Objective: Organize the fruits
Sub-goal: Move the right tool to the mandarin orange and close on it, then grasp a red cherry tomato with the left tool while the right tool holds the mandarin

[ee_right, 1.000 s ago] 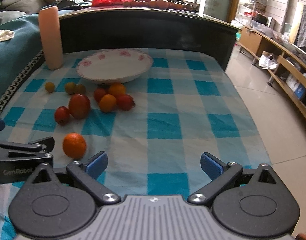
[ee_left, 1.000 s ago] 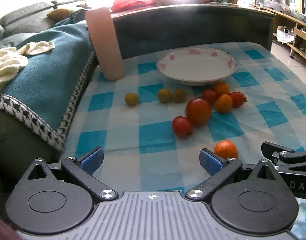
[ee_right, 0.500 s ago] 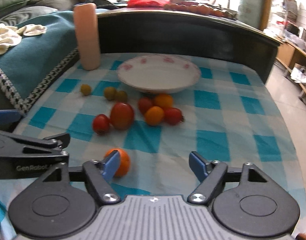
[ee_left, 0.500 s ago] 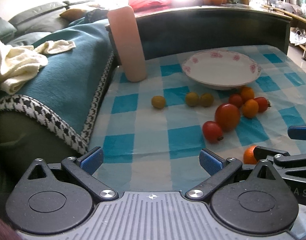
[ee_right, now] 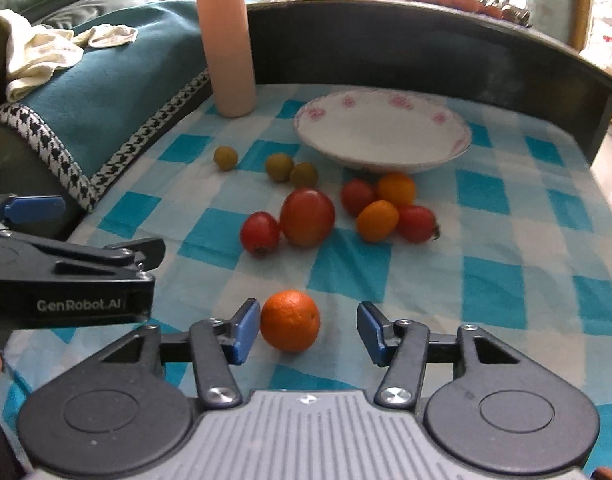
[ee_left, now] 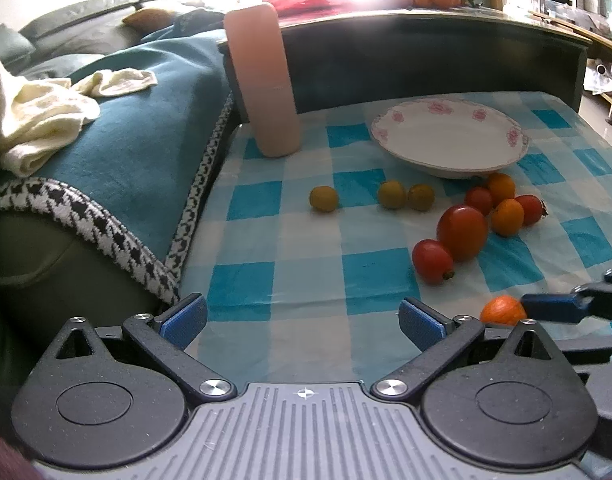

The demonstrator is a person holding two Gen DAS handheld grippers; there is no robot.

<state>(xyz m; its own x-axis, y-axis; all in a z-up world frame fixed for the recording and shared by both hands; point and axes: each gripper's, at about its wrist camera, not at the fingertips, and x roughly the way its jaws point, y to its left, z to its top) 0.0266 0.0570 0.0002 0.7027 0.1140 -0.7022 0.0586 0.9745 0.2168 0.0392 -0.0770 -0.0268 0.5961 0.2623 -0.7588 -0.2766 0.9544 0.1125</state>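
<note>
An orange (ee_right: 290, 320) lies on the blue checked cloth between the fingers of my right gripper (ee_right: 306, 332), which is open around it; the left pad is close to it. It also shows in the left wrist view (ee_left: 502, 310). A white flowered plate (ee_right: 458, 136) stands empty at the back. Before it lie red tomatoes (ee_right: 307, 217), small orange fruits (ee_right: 377, 221) and three yellow-green fruits (ee_right: 279, 166). My left gripper (ee_left: 301, 318) is open and empty above the cloth's near left part.
A tall pink cylinder (ee_right: 227, 44) stands at the back left by a dark raised rim (ee_right: 426, 52). A teal blanket (ee_left: 117, 160) with cream cloths covers the sofa on the left. The floor drops off to the right of the table.
My right gripper has moved left and forward so the orange now sits between its fingers. My left gripper has shifted left, and the fruits now appear further right in its view.
</note>
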